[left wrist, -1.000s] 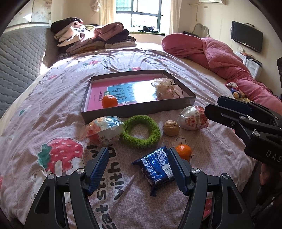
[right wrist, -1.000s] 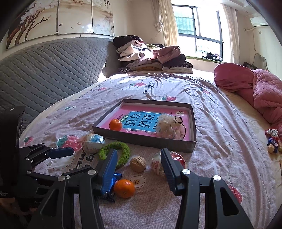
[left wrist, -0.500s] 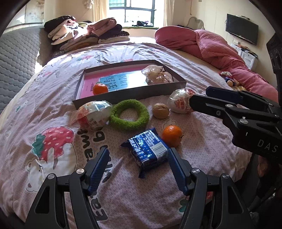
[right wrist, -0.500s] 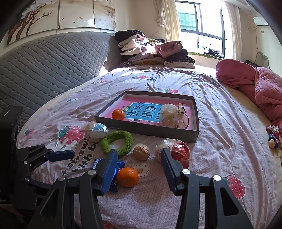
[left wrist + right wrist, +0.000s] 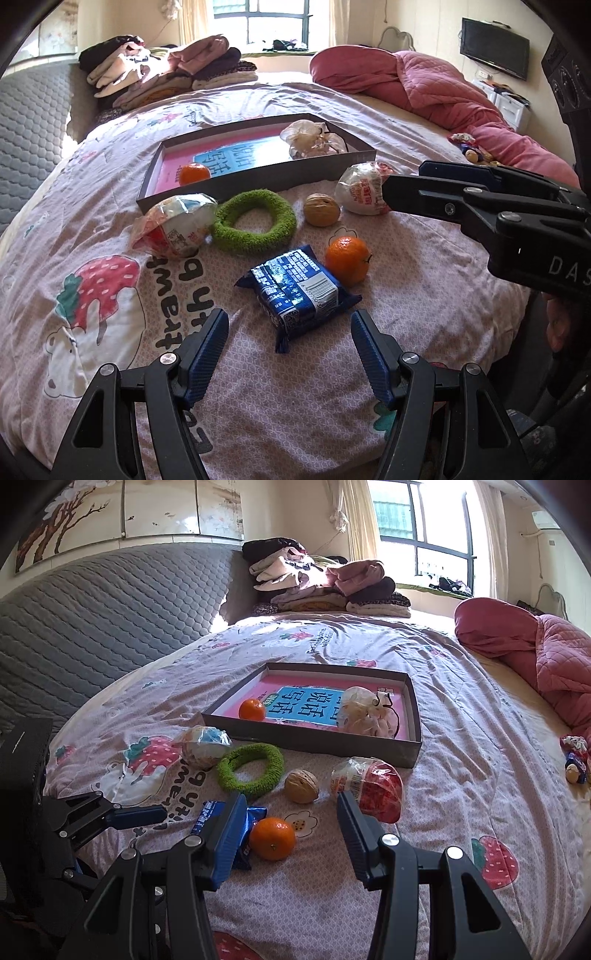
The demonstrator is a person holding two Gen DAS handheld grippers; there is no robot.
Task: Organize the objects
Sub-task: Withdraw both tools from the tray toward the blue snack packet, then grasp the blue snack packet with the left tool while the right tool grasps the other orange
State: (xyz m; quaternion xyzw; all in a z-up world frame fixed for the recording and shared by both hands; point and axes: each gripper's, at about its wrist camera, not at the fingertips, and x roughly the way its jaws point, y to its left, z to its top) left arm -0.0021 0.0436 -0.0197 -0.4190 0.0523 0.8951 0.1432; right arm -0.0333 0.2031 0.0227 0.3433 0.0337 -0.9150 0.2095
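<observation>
A bed with a pale pink strawberry-print cover fills the room; a grey quilted headboard runs along the left, folded clothes are stacked at the far end below a bright window, and a rumpled pink quilt lies far right. A shallow dark box sits mid-bed holding a tangerine and a pale bag. Near it lie two wrapped snacks, a green fuzzy ring and a walnut. Nearer, a blue packet lies just beside a second tangerine. The left gripper hovers with jaws apart before the packet; the right gripper, jaws also apart, frames the near tangerine.
</observation>
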